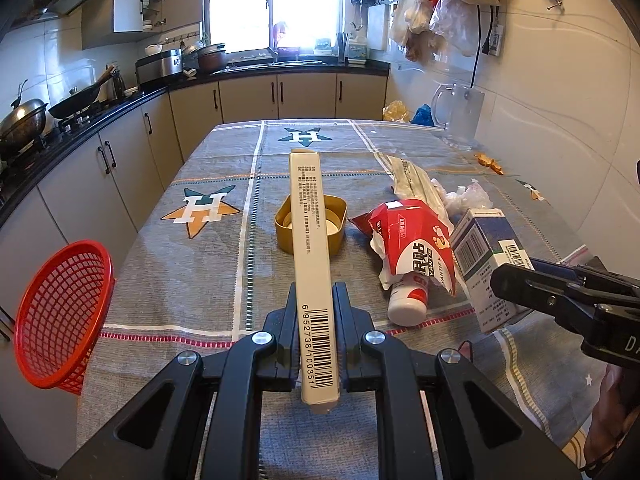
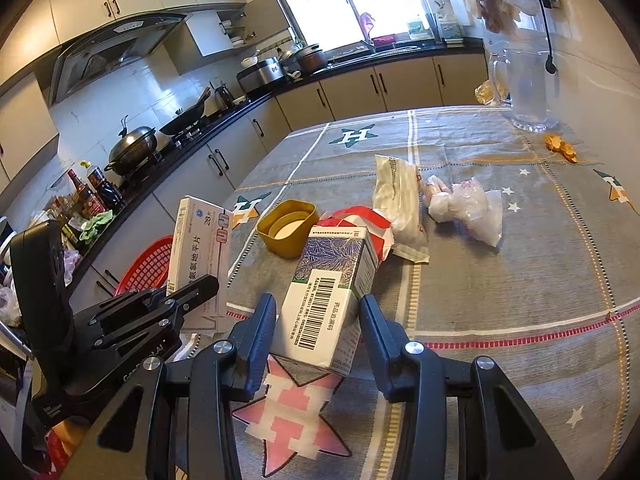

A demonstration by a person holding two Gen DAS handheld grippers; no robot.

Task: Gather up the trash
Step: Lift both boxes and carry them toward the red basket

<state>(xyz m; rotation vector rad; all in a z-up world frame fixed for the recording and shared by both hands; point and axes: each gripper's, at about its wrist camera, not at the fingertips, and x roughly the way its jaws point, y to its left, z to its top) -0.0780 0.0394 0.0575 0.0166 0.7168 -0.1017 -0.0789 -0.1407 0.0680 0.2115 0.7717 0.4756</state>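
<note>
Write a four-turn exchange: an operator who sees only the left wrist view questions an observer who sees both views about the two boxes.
Operator: Is the blue-and-white box really between the right gripper fingers?
Observer: Yes, it sits tilted between both fingers, barcode side facing the camera.
Operator: The thin box in the left gripper shows me only its narrow edge. What is on its broad side?
Observer: A white face with dark printed characters and the number 28.
</note>
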